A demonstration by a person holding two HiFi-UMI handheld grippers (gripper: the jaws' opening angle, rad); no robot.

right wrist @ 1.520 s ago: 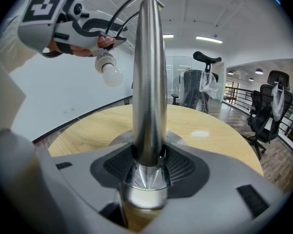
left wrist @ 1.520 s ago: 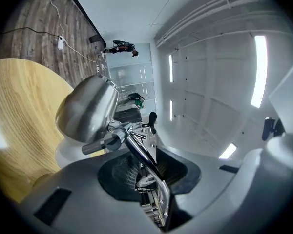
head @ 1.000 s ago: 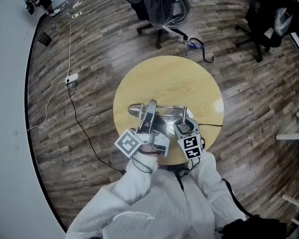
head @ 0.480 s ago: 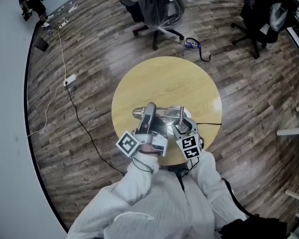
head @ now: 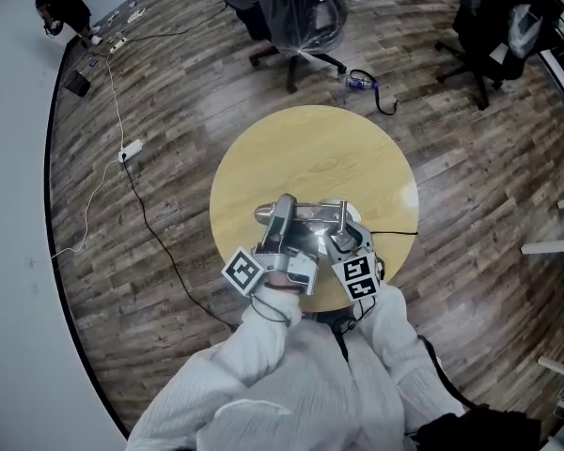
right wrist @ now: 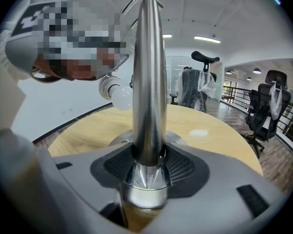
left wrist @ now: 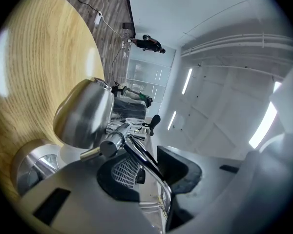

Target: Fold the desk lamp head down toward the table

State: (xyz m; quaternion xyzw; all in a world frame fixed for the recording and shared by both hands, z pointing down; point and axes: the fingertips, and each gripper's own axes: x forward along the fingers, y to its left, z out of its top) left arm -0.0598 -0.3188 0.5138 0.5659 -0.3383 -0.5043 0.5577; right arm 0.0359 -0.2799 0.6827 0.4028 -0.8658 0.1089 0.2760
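- The right gripper (right wrist: 147, 168) has its jaws closed on the upright chrome post (right wrist: 149, 82) of the chrome desk lamp (head: 305, 212). Both dark ribbed pads press on it just above the collar at its foot.
- The left gripper (left wrist: 149, 165) has its jaws apart around the lamp's thin chrome arm (left wrist: 136, 152). The arm runs close along one pad and stands clear of the meshed one. Whether it touches the nearer pad cannot be told.
- Just beyond those jaws sits the dome-shaped chrome lamp head (left wrist: 83, 113), near the round chrome base (left wrist: 31, 167). A white bulb (right wrist: 121, 95) shows beside the post in the right gripper view.
- In the head view the two grippers cover the base and both sets of jaws. Only the head, the level arm and the top of the post show past them.
- The lamp stands on the near part of a round pale-wood table (head: 310, 148). A thin black cord (head: 395, 235) leaves it toward the table's right edge.
- Around the table lies a dark wood-plank floor (head: 169, 111). On it are a plastic-wrapped office chair (head: 296, 17), a black office chair (head: 493, 26) and a white power strip (head: 132, 147) on a long cable.
- The person's white sleeves (head: 291, 374) are cut off at the lower edge.
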